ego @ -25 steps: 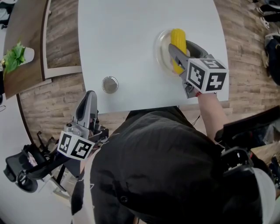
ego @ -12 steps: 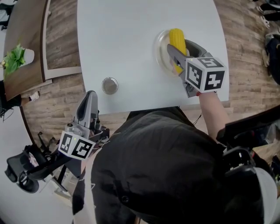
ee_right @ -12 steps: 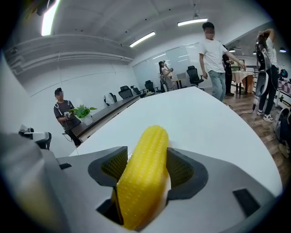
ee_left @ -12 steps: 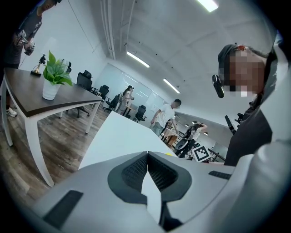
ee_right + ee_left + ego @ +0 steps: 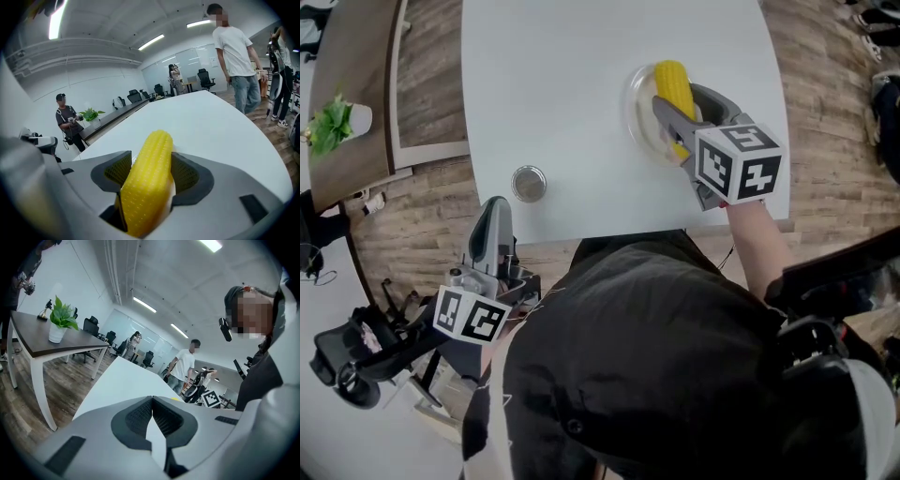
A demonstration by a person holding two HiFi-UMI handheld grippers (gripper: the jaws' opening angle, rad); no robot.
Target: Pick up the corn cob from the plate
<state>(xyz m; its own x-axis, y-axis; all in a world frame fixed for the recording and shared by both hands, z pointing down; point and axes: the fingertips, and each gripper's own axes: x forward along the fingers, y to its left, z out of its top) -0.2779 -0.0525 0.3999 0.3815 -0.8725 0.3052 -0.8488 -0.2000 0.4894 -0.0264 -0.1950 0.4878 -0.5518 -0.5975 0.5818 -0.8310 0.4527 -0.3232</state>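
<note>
In the head view, the corn cob (image 5: 673, 82) lies over the plate (image 5: 639, 112), which sits on the white surface (image 5: 553, 84) near its far right edge. The right gripper (image 5: 680, 112) reaches in from the near side of the plate, one jaw on each flank of the cob. The cob's long axis runs from the plate's near rim to its far rim, and the free end points away from the person. A small round metal object (image 5: 529, 182) rests well to the left of the plate. The left gripper (image 5: 492, 220) hangs further left of the plate, off the surface's near edge.

In the left gripper view, the left gripper's jaws are pressed together with nothing between them.

In the right gripper view, the jaws are clamped on the cob's lower half, and the cob's tip juts forward past them along the jaw line. It is unclear whether the cob has left the plate. The lift would go best straight up, with grip pressure held steady. The hold sits behind the cob's middle, so the free end could droop or swivel.
</note>
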